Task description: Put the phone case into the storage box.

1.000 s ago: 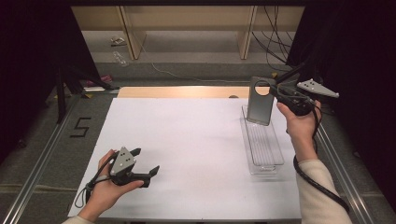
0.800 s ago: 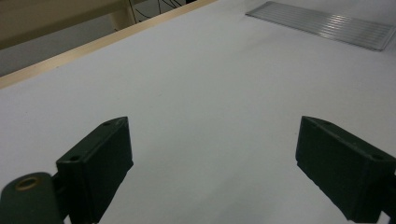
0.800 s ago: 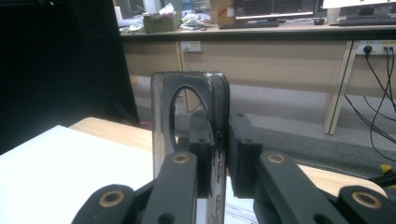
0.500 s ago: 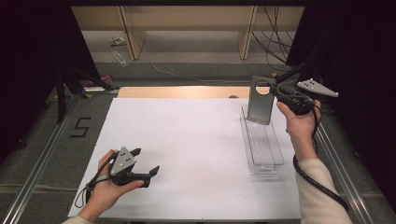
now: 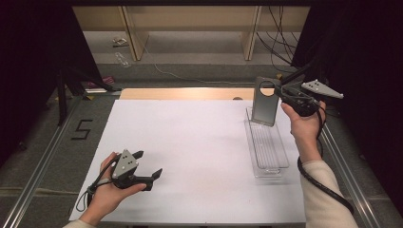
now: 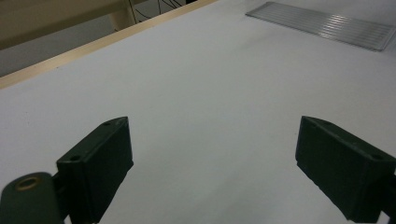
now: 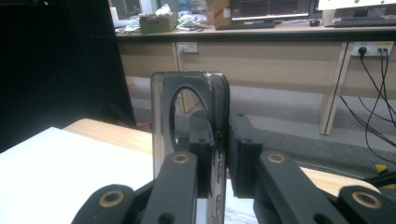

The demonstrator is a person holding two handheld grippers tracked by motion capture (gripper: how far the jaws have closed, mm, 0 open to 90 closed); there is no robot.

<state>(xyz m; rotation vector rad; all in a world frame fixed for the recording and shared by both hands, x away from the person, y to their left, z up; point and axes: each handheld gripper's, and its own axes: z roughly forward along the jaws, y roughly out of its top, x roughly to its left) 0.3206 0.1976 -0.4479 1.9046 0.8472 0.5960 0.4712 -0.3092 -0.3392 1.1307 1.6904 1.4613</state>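
Where right tool point(image 5: 280, 91) pinches plate point(image 5: 264, 102), tray point(image 5: 269, 164) below.

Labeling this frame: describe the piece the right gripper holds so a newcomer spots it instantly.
On the white table sheet, look to the far right end, where a clear ribbed tray lies. Standing upright at its far end, pinched by the right gripper, is the grey plate: flat, dark, with a round hole near its top.

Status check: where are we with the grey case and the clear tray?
Done: the right gripper is shut on the grey case, clamping its edge beside the round cutout. In hand: the case is held upright over the far end of the clear tray; whether it touches the tray is unclear. Left: setting it down, probably in or off the tray. The left gripper rests open on the white mat, holding nothing.
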